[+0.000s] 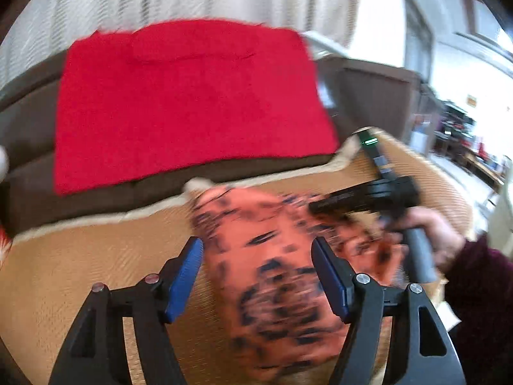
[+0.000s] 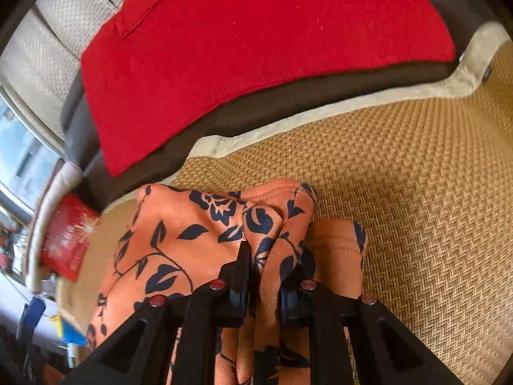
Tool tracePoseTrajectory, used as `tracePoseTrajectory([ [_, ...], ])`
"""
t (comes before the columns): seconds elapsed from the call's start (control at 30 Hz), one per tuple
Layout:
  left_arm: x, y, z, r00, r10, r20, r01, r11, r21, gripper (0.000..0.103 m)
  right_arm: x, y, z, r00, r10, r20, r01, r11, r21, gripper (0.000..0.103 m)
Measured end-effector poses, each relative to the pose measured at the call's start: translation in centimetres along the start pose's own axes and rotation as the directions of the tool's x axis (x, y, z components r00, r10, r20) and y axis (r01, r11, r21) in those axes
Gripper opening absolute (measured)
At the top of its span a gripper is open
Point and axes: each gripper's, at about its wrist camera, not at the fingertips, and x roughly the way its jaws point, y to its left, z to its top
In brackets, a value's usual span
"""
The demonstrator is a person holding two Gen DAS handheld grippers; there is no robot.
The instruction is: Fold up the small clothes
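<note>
An orange garment with a dark floral print (image 1: 272, 272) lies bunched on a woven tan mat (image 1: 96, 256). My left gripper (image 1: 258, 250) hovers over it with its blue pads (image 1: 186, 276) wide apart and touching no cloth. In the left wrist view the right gripper (image 1: 323, 207) comes in from the right, held by a hand (image 1: 429, 224), its tip on the garment. In the right wrist view my right gripper (image 2: 275, 256) is shut on a raised fold of the orange garment (image 2: 192, 240), cloth pinched between its black fingers (image 2: 243, 263).
A red cloth (image 1: 186, 102) covers a dark brown sofa back (image 1: 29, 112) behind the mat (image 2: 416, 192), which has a cream border (image 2: 320, 115). A red box (image 2: 67, 240) sits at the mat's left end. Shelves and room clutter (image 1: 458, 134) stand far right.
</note>
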Motion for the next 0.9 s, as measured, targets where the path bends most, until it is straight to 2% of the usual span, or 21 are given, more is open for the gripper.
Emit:
tracePoseTrajectory([
  [0.07,1.5,0.8,-1.3,0.998,0.028,-0.056,-0.028,1.000,0.003,0.071,0.6,0.3,0.0,1.000,-0.028,-0.001,0.028,1.000,-0.006,0.015],
  [0.13,3.3,-0.6,-3.0,0.989,0.056,-0.134,-0.046,0.996,0.078,0.070,1.1,0.5,0.1,0.999,-0.048,-0.001,0.048,0.999,-0.017,0.016],
  [0.2,4.2,-1.5,-4.3,0.982,0.070,-0.175,-0.052,0.993,0.103,0.067,1.2,0.5,0.4,0.999,-0.044,-0.018,0.044,0.999,0.006,0.017],
  [0.33,4.1,-3.1,-4.5,0.984,0.045,-0.173,-0.026,0.993,0.114,0.061,-0.7,0.5,0.5,0.996,-0.081,-0.031,0.081,0.996,0.023,0.020],
  [0.43,3.9,-3.8,-4.9,0.983,0.065,-0.171,-0.043,0.991,0.127,0.061,-4.5,2.0,-0.2,0.992,-0.114,0.052,0.116,0.993,-0.020,0.021],
  [0.57,3.6,-4.1,-5.3,0.983,0.068,-0.173,-0.049,0.993,0.110,0.061,-8.3,4.6,-1.8,0.987,-0.085,0.135,0.100,0.989,-0.105,0.021],
  [0.67,3.5,-4.7,-5.4,0.982,0.079,-0.171,-0.060,0.992,0.115,0.061,-8.2,6.3,-3.4,0.998,-0.002,0.066,0.012,0.989,-0.148,0.021],
  [0.7,3.9,-4.4,-5.5,0.982,0.081,-0.172,-0.062,0.992,0.113,0.061,-7.6,6.7,-3.9,0.999,0.000,0.042,0.006,0.987,-0.159,0.021],
  [0.8,3.7,-4.2,-5.4,0.981,0.081,-0.174,-0.063,0.992,0.106,0.061,-5.4,7.4,-6.0,0.997,-0.053,-0.056,0.041,0.982,-0.185,0.021],
  [0.9,3.6,-4.2,-5.4,0.980,0.080,-0.181,-0.062,0.993,0.105,0.061,-3.8,6.7,-8.0,0.987,-0.090,-0.135,0.067,0.984,-0.165,0.021],
])
